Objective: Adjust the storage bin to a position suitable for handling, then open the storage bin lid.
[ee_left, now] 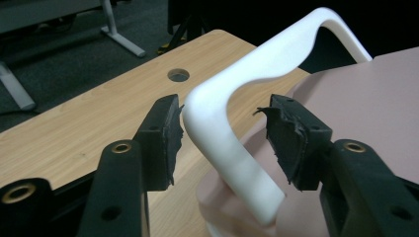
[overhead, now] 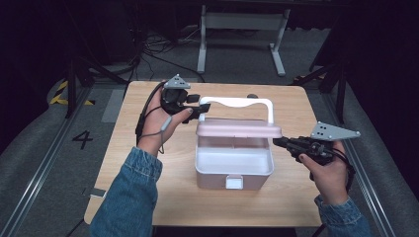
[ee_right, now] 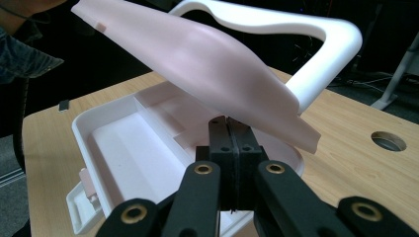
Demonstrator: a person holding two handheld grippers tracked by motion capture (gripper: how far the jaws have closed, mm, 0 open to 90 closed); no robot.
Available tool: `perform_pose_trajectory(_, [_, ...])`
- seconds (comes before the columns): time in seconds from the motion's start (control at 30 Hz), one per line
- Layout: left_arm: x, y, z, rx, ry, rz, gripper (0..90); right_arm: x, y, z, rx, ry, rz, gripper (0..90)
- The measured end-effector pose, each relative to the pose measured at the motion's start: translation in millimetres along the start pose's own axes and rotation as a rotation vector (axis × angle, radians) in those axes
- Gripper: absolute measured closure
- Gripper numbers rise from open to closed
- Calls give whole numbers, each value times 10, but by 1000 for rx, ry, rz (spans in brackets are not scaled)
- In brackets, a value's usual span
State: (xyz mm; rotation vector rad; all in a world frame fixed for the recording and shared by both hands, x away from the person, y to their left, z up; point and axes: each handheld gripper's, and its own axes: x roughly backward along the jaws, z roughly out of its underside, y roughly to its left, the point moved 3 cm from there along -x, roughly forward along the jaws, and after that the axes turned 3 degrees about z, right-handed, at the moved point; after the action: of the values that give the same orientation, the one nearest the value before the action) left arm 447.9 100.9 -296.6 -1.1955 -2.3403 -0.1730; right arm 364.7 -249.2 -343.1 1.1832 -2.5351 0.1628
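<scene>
Two grippers work the box (overhead: 233, 168) mid-counter (overhead: 148, 182) — the left gripper (ee_left: 225, 136), jaws wide astride the white handle (ee_left: 217, 128), should close squarely, while the right gripper (ee_right: 228, 143), jaws pressed together beneath the pink lid (ee_right: 197, 59), props it steadily.

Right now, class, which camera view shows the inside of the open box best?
The right gripper view: it looks under the raised pink lid into the white box and its compartments. The high view shows part of the interior; the left gripper view shows mainly the handle.
</scene>
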Motion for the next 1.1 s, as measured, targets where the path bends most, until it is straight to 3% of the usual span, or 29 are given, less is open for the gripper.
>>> perform_pose_trajectory(0.17, [258, -22, 77, -2, -16, -24, 446, -9, -11, -9, -12, -2, -1, 900])
perform_pose_trajectory(0.3, [406, -33, 213, 0, 24, -58, 440, -27, -21, -13, -15, -2, -2, 900])
perform_pose_trajectory(0.53, [561, -89, 456, 8, 21, -13, 440, -33, -22, -19, -34, -11, 5, 900])
perform_pose_trajectory(0.73, [568, -214, 600, -13, 17, 51, 403, -17, -30, -11, -47, -13, 6, 900])
perform_pose_trajectory(1.1, [420, -467, 609, -57, 13, 67, 415, 6, -33, -23, -64, -19, -2, 900])
